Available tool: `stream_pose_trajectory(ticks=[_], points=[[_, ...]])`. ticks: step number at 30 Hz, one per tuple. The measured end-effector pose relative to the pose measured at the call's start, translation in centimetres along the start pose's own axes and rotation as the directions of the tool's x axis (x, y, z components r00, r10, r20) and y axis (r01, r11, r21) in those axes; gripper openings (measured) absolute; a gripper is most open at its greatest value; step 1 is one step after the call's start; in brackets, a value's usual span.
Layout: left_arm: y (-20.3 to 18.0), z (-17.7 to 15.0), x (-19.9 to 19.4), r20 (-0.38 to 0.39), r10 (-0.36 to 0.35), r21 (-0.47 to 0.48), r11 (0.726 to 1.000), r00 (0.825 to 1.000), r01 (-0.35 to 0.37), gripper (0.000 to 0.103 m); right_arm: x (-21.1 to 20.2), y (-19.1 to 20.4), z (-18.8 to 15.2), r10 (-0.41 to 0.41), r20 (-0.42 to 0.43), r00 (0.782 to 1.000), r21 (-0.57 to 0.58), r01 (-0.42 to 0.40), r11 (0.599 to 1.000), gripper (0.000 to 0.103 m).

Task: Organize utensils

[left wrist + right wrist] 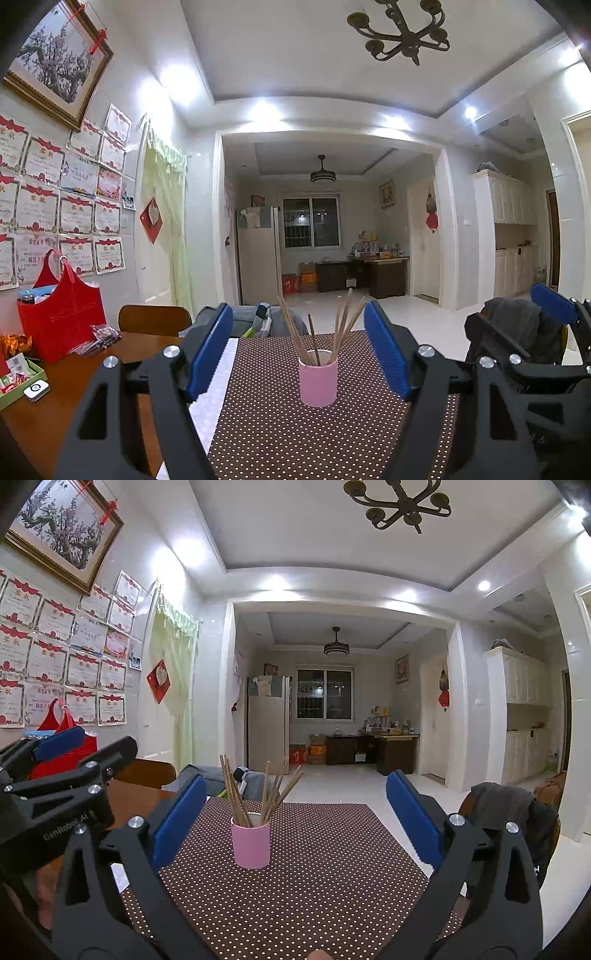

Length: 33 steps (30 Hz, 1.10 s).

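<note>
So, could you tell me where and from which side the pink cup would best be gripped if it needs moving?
Probably the pink cup is best taken around its lower body, coming in level from the near side, where the right hand-held gripper already faces it, open. The cup stands upright with straight, round walls, and the chopsticks fan out above its rim, so a grasp from above would foul them.

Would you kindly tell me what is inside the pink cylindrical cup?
Wooden chopsticks stand in the pink cylindrical cup, fanning outward; their lower ends and the cup's bottom are hidden.
</note>
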<state>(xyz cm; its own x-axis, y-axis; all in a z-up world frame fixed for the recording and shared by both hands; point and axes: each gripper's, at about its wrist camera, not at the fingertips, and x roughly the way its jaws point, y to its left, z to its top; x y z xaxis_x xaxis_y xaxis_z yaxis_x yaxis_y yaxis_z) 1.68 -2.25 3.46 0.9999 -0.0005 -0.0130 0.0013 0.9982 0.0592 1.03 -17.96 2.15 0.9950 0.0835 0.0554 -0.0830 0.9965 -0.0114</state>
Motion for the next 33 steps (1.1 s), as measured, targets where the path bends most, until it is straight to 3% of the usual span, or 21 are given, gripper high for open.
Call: stream_pose_trajectory(ticks=[33], points=[[-0.18,-0.25,0.88,0.000,-0.018,0.006,1.000,1.000,0.018,0.073,0.43,0.01,0.10,-0.005,-0.013,1.000,0.010,0.005,1.000,0.096]])
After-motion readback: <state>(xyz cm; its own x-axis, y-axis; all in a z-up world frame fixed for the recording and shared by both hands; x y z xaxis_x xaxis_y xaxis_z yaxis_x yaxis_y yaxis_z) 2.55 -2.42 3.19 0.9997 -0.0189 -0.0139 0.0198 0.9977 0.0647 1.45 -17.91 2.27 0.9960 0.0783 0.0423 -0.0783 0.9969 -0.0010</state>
